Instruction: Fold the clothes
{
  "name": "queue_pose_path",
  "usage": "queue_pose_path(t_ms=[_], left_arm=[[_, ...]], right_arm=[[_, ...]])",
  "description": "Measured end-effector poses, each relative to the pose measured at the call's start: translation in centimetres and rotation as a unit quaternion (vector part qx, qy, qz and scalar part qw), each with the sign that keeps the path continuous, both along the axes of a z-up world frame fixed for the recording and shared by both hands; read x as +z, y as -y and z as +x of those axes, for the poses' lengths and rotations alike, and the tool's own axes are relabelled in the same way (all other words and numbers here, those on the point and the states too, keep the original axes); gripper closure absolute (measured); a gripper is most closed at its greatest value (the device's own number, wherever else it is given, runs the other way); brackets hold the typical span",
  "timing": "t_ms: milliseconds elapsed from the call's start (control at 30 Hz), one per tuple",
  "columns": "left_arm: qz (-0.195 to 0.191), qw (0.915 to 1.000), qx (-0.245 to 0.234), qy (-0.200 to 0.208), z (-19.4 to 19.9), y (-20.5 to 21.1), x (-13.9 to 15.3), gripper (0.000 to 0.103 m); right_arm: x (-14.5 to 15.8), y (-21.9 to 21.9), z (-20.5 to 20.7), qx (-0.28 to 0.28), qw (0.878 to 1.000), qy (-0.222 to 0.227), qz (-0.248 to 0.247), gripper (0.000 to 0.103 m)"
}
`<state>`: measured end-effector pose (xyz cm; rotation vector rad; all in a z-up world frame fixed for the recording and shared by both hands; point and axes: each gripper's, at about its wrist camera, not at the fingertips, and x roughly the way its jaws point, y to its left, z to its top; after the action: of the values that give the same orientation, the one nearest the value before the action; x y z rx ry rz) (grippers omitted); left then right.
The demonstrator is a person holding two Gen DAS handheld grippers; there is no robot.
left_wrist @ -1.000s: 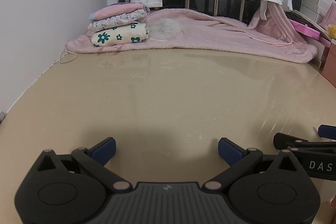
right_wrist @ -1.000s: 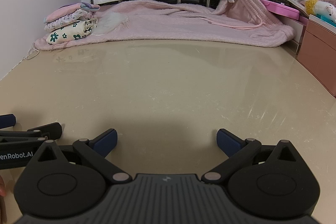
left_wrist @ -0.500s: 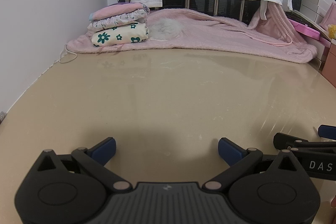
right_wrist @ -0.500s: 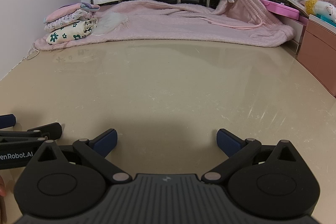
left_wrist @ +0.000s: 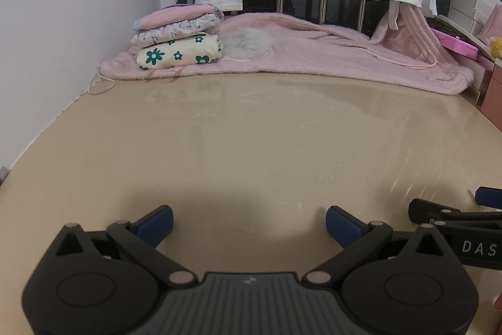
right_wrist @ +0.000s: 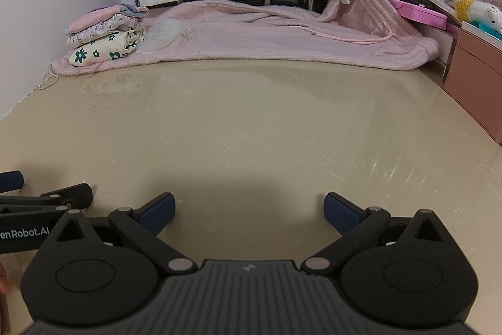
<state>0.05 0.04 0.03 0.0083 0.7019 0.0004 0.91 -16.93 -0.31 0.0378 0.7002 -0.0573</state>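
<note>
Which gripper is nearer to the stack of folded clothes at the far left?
Left. The left gripper sits closer to the stack of folded clothes, almost straight ahead; the right gripper rests further right, so the stack lies far left of it.

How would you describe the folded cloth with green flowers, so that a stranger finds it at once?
Look along the beige table to its far left corner, where a pink blanket lies beside the white wall. A stack of three folded clothes sits on it. The flowered cloth is the bottom one: cream with dark green flowers, unlike the pink and pale ones above.
</note>
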Motion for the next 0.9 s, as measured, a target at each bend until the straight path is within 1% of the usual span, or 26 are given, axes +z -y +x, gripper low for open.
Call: queue_pose_path(t_ms=[733,800,867,900], left_arm=[[0.000,1.0000,0.001,0.000,-0.14,0.13,0.05,0.000],[0.000,1.0000,0.005,0.000,-0.26,0.04,0.08,0.000],[0.000,1.0000,-0.006,-0.002,-0.20,-0.25,0.19,0.000],[0.002,0.9998,-0.021,-0.003,-0.04,-0.72,0.45,0.000]], right_arm=[[0.04,0.53,-0.11,-0.001,1.000,-0.001,-0.003,0.000],[0.09,0.41,-0.02,-0.008,1.000,-0.001,-0.004,0.000],[0.19,0.01,-0.04,-0.018,1.000,-0.001,-0.005,0.000],[0.25,-0.22,0.04,-0.016,1.000,-0.001,-0.003,0.000]])
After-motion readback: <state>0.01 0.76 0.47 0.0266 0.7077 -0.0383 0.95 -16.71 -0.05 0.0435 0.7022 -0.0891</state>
